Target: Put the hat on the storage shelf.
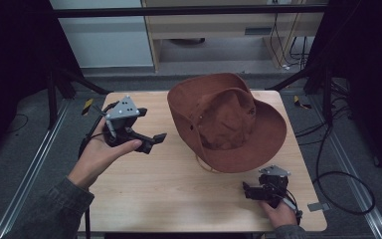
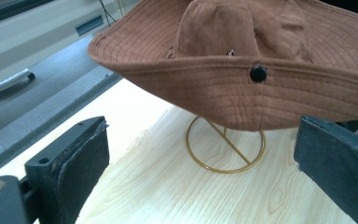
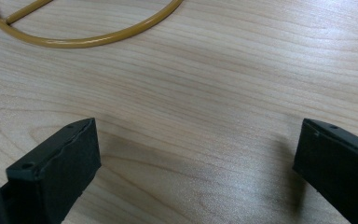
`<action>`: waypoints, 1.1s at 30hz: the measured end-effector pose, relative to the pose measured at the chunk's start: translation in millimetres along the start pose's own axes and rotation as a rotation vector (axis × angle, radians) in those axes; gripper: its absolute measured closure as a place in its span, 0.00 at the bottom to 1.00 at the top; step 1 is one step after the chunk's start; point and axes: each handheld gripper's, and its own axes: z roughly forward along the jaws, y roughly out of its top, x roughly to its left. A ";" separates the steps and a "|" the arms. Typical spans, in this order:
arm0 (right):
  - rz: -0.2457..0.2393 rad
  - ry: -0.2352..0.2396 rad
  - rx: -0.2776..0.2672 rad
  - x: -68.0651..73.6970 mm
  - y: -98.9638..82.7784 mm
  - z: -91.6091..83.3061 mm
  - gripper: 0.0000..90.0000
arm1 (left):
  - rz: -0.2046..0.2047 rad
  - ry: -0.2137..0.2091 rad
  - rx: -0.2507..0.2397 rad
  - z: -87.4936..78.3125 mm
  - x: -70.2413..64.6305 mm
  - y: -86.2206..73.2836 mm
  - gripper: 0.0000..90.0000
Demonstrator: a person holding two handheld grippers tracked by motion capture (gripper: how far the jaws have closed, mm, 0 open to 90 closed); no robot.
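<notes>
1. Left hand (image 1: 102,154): enters the high view from the lower left, sleeve at the table's near-left corner, and grasps the left gripper from below.
2. Left gripper (image 1: 154,141): held over the left part of the table (image 1: 169,199), its grey three-cornered plate (image 1: 124,108) uppermost and its jaws pointing right, toward the hat. In the left gripper view the two black jaws stand wide apart with nothing between them; bare wood and the stand's ring lie in the gap.
3. Hat (image 1: 226,119): a brown, wide-brimmed cloth hat, right of the table's centre, near but apart from the left gripper. It sits raised on the stand, the brim tilted, with its far edge high and its near edge low. In the left gripper view a black snap button (image 2: 258,73) shows on the brim's side.
4. Stand (image 2: 226,149): a thin gold wire ring with a bar across it, flat on the table beneath the hat.
5. Right gripper (image 1: 248,190): low at the table's near-right corner, just in front of the brim's near edge and not touching it. In the right gripper view its jaws stand wide apart and empty over bare wood, part of the ring visible beyond them.
6. Right hand (image 1: 281,214): holds the right gripper from the table's near edge.
</notes>
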 end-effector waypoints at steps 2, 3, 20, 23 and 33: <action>-0.001 0.000 0.000 -0.1 0.0 0.0 0.00 | 0.002 -0.001 0.008 0.8 0.9 -4.6 0.03; 0.000 -0.001 0.000 0.0 0.0 0.0 0.01 | -0.001 0.001 0.007 1.8 1.1 -6.8 0.03; -0.015 -0.005 -0.002 -1.7 0.1 -0.1 0.00 | -0.014 -0.005 0.079 26.2 3.9 -51.4 0.03; -0.014 -0.005 -0.002 -1.7 0.1 -0.1 0.00 | -0.021 -0.011 0.094 32.1 2.3 -62.2 0.03; -0.015 -0.004 -0.002 -1.8 0.1 -0.1 0.00 | -0.050 -0.008 0.152 50.5 2.4 -103.3 0.04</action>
